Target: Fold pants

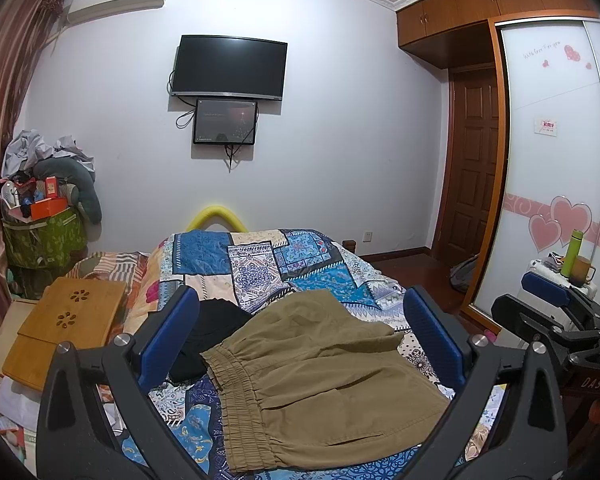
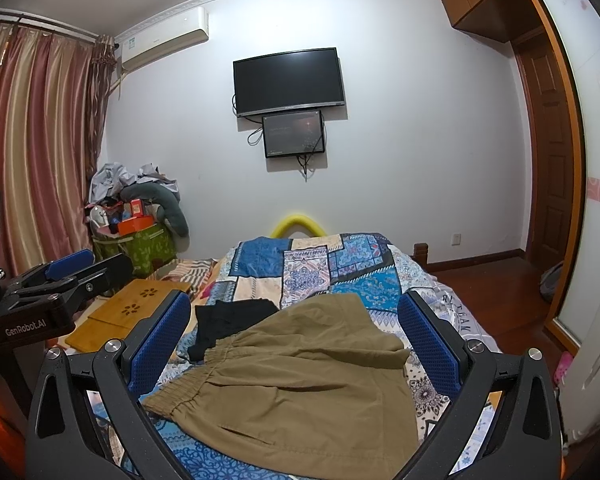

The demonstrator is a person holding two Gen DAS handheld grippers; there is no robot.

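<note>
On the bed, which is covered by a patchwork quilt of blue, cream and white panels, a pair of khaki pants is laid out flat, the elastic waistband turned toward the left side of both views. Just beside the waistband, and partly tucked under the khaki cloth, a black garment is seen. The left tongs are held released above the pants with the blue pads spread wide, nothing being gripped between them; the right tongs are likewise spread open over the same cloth — neither is seen touching it. A wooden lap tray lies at the left edge of the bed. On the white wall beyond the bed a dark television is mounted, with a smaller screen fixed directly below it and an air conditioner set high near the ceiling. Striped curtains are hung at the left, and a green basket piled with clutter is stood in the corner. To the right a wooden door and a sliding wardrobe with pink hearts are visible — a green bottle stands before it.
</note>
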